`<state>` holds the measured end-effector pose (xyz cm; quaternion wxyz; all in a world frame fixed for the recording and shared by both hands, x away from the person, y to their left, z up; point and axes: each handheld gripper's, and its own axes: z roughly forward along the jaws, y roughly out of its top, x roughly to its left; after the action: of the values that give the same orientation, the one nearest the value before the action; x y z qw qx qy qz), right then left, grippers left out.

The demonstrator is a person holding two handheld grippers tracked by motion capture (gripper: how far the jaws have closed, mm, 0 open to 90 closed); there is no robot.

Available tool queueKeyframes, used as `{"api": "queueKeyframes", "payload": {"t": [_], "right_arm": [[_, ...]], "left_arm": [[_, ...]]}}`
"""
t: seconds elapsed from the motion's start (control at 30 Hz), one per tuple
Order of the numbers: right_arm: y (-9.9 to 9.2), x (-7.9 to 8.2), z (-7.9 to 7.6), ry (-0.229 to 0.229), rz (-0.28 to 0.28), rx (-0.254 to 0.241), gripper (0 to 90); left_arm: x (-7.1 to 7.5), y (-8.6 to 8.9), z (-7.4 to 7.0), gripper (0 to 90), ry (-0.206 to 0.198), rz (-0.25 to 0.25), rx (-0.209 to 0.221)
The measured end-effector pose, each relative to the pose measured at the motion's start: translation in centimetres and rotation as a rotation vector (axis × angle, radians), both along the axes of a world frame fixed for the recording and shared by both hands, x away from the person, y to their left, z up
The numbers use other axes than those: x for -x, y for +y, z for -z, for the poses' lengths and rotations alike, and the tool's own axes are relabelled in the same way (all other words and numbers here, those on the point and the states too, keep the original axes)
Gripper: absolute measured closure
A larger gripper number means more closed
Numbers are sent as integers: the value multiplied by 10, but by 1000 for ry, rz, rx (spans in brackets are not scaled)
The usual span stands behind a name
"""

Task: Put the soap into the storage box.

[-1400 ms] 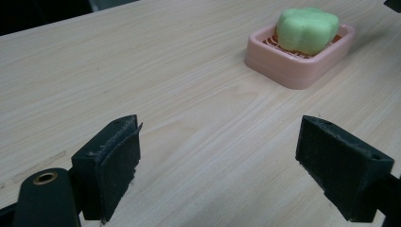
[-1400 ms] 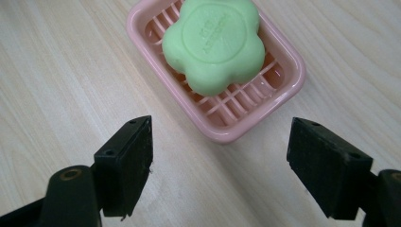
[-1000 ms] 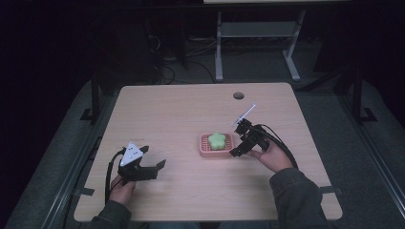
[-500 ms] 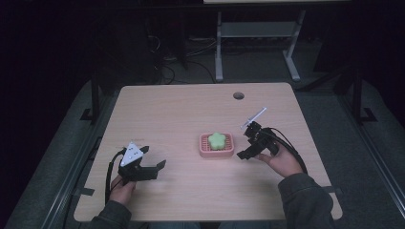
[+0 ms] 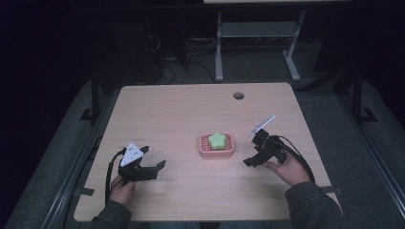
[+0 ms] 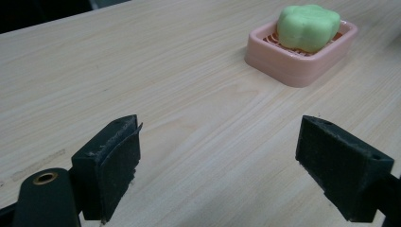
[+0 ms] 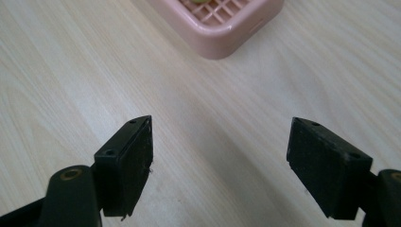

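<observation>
A green flower-shaped soap (image 5: 218,140) (image 6: 308,26) lies in a pink soap dish (image 5: 217,150) (image 6: 293,64) (image 7: 215,33) near the middle of the wooden table (image 5: 191,119). My left gripper (image 5: 154,168) (image 6: 231,165) rests at the front left, open and empty, aimed toward the dish. To the right of the dish my right gripper (image 5: 251,157) (image 7: 220,165) stands open with nothing between its black pads, a short way off the dish's corner.
A round cable hole (image 5: 238,95) sits near the table's far right edge. Behind the table stands a metal frame (image 5: 253,43) on a dark floor. Bare wood lies between the two grippers.
My right gripper has drawn back from the soap dish toward the front right, and its jaws stand apart. The left gripper has stayed put.
</observation>
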<state>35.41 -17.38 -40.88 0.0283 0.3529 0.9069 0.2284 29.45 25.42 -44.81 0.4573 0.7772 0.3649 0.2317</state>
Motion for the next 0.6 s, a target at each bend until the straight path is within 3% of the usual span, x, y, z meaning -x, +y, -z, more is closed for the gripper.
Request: {"api": "queueKeyframes", "payload": {"t": [0.37,0.6], "right_arm": [[-10,14,10,5,13,-4,234],[-20,27,12,-17,31,-17,234]], "left_arm": [[0,0,0,143,0,0,-4],[0,1,0,143,2,6,-21]]}}
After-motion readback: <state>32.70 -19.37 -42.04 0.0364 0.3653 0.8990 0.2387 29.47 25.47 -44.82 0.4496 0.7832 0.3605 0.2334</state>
